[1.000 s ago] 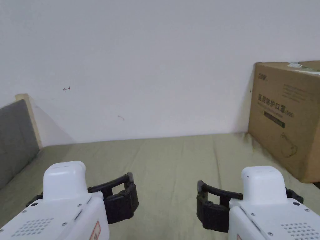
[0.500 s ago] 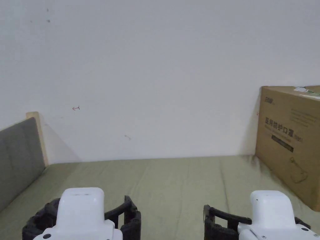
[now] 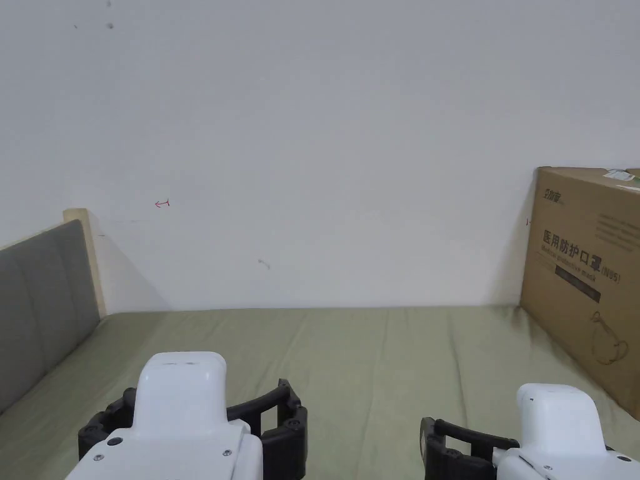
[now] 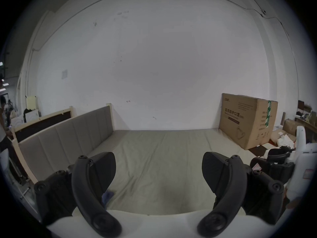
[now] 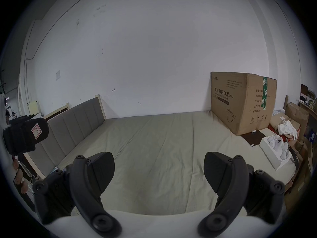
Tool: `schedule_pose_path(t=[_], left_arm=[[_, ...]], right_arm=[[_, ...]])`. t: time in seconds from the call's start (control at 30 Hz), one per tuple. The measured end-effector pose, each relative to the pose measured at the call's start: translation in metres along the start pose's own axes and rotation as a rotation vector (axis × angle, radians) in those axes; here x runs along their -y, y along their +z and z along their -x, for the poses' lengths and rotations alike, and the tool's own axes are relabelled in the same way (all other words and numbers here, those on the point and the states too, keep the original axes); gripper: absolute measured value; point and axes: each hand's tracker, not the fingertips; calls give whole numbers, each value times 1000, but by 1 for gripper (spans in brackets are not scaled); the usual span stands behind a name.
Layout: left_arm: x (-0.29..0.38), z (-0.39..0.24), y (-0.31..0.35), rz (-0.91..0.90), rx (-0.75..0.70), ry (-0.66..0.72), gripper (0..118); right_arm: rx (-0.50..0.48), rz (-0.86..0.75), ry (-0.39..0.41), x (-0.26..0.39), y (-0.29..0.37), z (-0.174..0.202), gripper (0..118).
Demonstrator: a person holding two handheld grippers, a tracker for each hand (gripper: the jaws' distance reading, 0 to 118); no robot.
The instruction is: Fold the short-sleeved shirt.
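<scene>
Hovering over the bed, both grippers spread wide and empty.

Left gripper [image 4: 157, 169] and right gripper [image 5: 158, 169] sit side by side at 7 and 5 o'clock in the head view, each with its jaws parted and nothing between them, above a green-grey bed sheet [image 3: 375, 350]. A grey padded headboard [image 3: 37, 300] runs along 9 o'clock, a large cardboard box [image 3: 587, 275] stands at 3 o'clock against the white wall [image 3: 312, 125]. In the left gripper view a small blue patch of cloth [image 4: 107, 196] shows at 7 o'clock beside that gripper's jaw; whether it is the short-sleeved shirt cannot be told.
</scene>
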Motion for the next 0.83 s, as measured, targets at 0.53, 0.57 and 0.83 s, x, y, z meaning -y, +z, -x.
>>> schedule_pose_path(t=[0.53,0.57,0.83], left_arm=[[-3,-2,-5,72,-9,5,106],[-3,0,-5,74,11,20,106],[-2,2,-5,72,9,53,106]], right_arm=[[-25,16,-7,1,-1,0,108],[-23,16,-9,1,-1,0,108],[-24,3,-6,1,1,0,108]])
